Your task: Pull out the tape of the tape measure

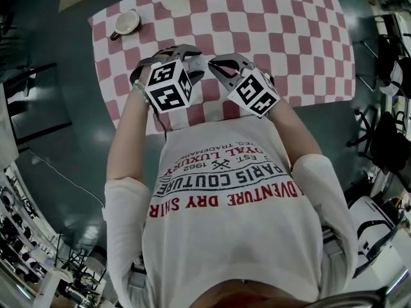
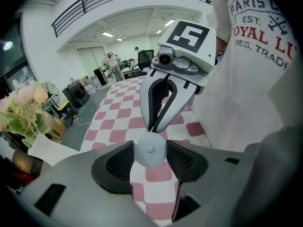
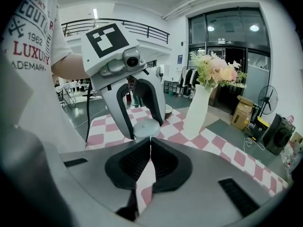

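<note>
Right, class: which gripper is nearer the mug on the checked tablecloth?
Left. The left gripper lies on the side of the mug, below and to the right of it. The right gripper sits farther right, beyond the left one.

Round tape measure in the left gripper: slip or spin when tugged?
Probably stiff: the tape measure looks like a smooth hard disc. The left gripper pinches it only at its curved rim, so it may pivot or pop out under a pull. Looks small, likely light.
</note>
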`<state>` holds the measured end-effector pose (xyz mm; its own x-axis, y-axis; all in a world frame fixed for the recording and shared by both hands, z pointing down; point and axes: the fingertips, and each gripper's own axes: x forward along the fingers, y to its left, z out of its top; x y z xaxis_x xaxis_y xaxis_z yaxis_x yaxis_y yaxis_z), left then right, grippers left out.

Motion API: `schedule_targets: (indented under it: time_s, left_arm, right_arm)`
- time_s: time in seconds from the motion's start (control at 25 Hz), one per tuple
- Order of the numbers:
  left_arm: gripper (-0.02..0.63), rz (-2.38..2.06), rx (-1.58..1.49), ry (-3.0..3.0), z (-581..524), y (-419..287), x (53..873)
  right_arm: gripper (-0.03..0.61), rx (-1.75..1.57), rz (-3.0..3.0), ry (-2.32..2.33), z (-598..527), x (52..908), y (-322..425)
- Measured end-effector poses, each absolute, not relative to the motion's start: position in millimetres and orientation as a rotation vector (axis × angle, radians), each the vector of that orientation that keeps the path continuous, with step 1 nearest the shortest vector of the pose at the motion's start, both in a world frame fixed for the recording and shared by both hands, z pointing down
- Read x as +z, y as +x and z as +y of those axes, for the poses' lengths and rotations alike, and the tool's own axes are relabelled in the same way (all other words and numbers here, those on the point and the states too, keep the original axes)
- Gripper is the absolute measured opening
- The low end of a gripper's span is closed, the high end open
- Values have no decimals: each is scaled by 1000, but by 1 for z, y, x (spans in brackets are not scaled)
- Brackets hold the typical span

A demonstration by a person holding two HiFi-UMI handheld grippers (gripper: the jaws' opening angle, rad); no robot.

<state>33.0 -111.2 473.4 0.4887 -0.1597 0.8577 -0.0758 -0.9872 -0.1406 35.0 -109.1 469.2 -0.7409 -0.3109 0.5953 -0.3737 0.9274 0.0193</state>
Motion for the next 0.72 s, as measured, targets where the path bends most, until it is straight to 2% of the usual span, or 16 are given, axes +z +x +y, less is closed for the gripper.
schedule_targets:
  time_s: [0.72]
  left_arm:
    - [230, 691, -1438, -2778, -143, 20, 469]
  right_arm:
    - [32, 315, -2314, 745, -149, 475, 61]
